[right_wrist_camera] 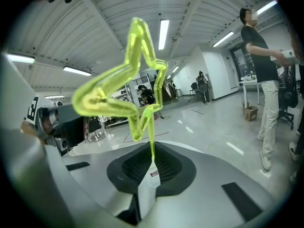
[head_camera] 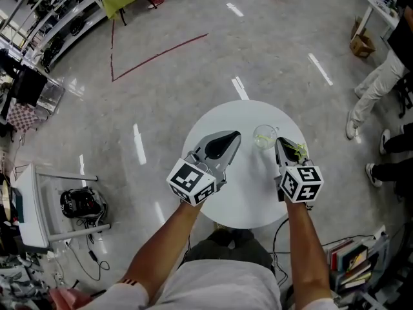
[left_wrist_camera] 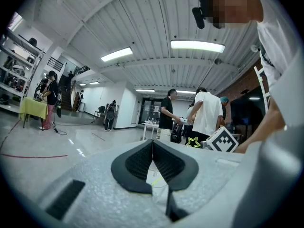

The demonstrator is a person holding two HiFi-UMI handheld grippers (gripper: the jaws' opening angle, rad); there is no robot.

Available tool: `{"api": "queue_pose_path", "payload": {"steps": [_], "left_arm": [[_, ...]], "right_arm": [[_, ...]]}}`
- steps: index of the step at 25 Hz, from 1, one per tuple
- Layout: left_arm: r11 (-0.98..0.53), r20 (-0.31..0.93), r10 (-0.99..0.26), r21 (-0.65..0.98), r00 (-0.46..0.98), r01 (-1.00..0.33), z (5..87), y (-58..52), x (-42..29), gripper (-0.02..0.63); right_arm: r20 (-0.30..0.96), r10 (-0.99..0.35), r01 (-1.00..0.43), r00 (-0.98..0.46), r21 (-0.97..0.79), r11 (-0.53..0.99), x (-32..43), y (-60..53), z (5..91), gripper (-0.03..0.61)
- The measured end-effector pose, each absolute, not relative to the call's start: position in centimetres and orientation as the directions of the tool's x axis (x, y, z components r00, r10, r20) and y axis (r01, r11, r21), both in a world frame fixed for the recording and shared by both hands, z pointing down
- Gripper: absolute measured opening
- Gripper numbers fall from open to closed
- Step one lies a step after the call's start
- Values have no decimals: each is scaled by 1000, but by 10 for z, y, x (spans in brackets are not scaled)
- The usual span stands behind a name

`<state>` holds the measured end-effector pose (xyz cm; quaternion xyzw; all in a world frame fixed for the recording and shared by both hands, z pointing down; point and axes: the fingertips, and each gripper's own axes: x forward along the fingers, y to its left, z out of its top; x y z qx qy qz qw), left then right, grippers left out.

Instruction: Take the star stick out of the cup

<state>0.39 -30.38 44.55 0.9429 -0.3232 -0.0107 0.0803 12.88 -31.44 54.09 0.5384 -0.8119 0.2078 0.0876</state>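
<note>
The right tool (right_wrist_camera: 151, 161) is clamped on only the thin lower stem of the translucent yellow-green plastic star stick (right_wrist_camera: 124, 82). Its big star head stands well above the pads, so a jerk or a slackened grip may let it pivot or slip free. The left tool (left_wrist_camera: 153, 147), pressed together and empty, gives no support. The stick looks clear of the clear cup (head_camera: 264, 136) just beside it on the round white table (head_camera: 248, 202); a sideways swing could topple that cup
</note>
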Motion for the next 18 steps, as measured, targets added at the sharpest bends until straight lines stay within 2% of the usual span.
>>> {"api": "queue_pose_path", "payload": {"steps": [18], "left_arm": [[-799, -33, -597, 112, 802, -590, 406, -290, 9, 15]], "right_arm": [[256, -811, -849, -526, -205, 486, 124, -286, 449, 21]]}}
